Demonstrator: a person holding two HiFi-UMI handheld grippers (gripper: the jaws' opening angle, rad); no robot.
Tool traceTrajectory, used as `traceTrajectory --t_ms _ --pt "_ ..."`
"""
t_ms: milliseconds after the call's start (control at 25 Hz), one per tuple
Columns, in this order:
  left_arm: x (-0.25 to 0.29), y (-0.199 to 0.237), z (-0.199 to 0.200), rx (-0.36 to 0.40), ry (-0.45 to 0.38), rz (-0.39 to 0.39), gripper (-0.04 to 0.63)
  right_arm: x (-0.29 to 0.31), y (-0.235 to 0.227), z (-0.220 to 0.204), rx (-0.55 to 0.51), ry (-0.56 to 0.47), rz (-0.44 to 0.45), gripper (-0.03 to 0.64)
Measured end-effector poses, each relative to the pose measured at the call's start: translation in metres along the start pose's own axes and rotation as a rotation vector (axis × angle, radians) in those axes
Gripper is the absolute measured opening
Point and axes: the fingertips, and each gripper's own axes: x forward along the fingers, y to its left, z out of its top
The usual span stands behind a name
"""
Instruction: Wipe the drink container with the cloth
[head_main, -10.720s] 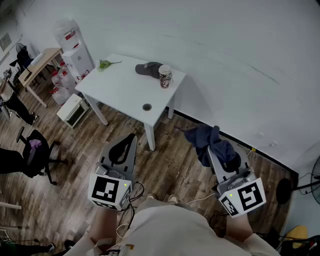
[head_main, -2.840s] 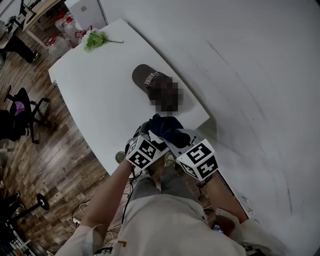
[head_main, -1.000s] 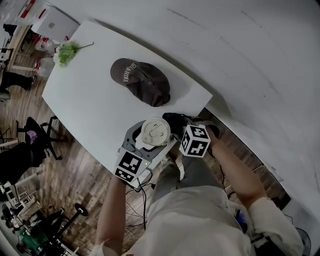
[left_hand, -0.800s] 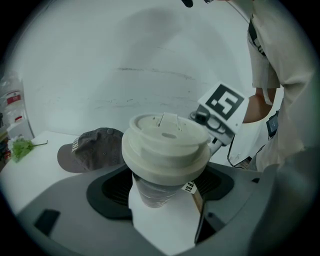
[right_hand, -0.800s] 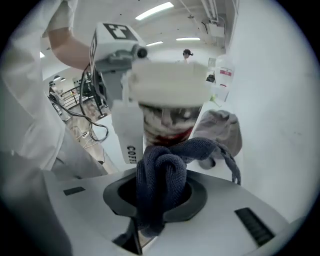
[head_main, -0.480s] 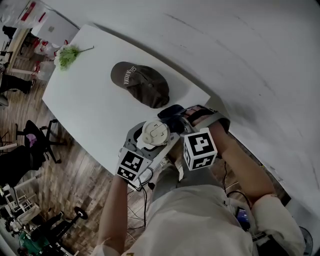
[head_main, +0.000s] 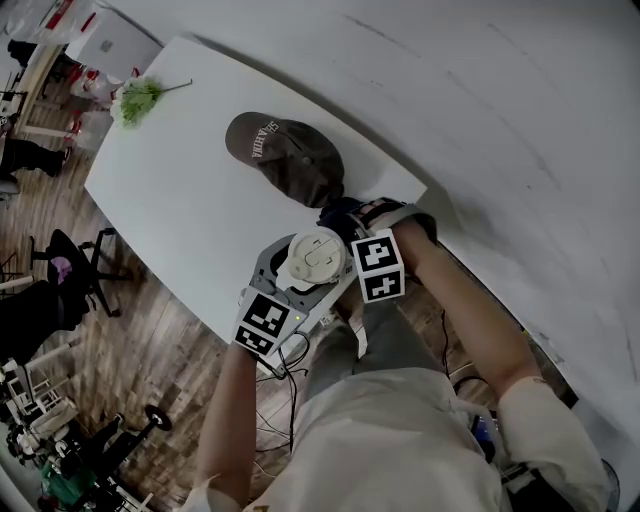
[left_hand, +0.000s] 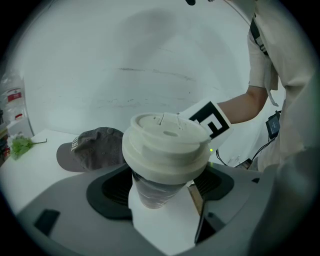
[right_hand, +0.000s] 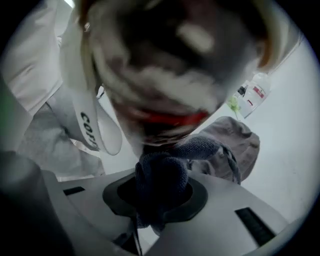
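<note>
A white table (head_main: 180, 210) carries a green sprig (head_main: 138, 100) at far left and a brown cap (head_main: 285, 160) further right. Near the table's front corner, the left gripper (left_hand: 161, 200) is clamped around the body of a lidded drink container (head_main: 316, 257), held upright. Just to its right, the right gripper (right_hand: 160, 197) pinches a bunched dark cloth (right_hand: 162, 182) against the cup's side. Likely risks: hard rubbing could twist the cup in its clamp, pop the lid or crush the thin wall and spill. The cloth might also slip from its pinch.
</note>
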Motion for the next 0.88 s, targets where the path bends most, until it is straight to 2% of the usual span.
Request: traceTrajectory --t_ms 120,320,560,760,880 --pt "0.000 -0.001 -0.001 -0.001 0.000 -0.002 0.394 -0.001 0.028 -0.001 0.027 0.003 0.047 0.110" --pt "-0.001 0.000 -0.002 -0.004 0.002 -0.005 0.394 -0.053 0.035 0.019 0.121 -0.031 0.017 0.110" --pt "0.000 0.000 -0.002 -0.003 0.006 -0.009 0.394 -0.110 -0.005 0.027 0.008 0.016 -0.089 0.113" --pt "0.001 -0.001 -0.001 -0.008 0.005 -0.006 0.394 -0.088 -0.035 0.022 -0.061 0.050 -0.133 0.114" --pt "0.001 0.001 -0.001 -0.006 0.003 -0.004 0.394 -0.064 -0.040 0.020 -0.067 0.052 -0.120 0.112"
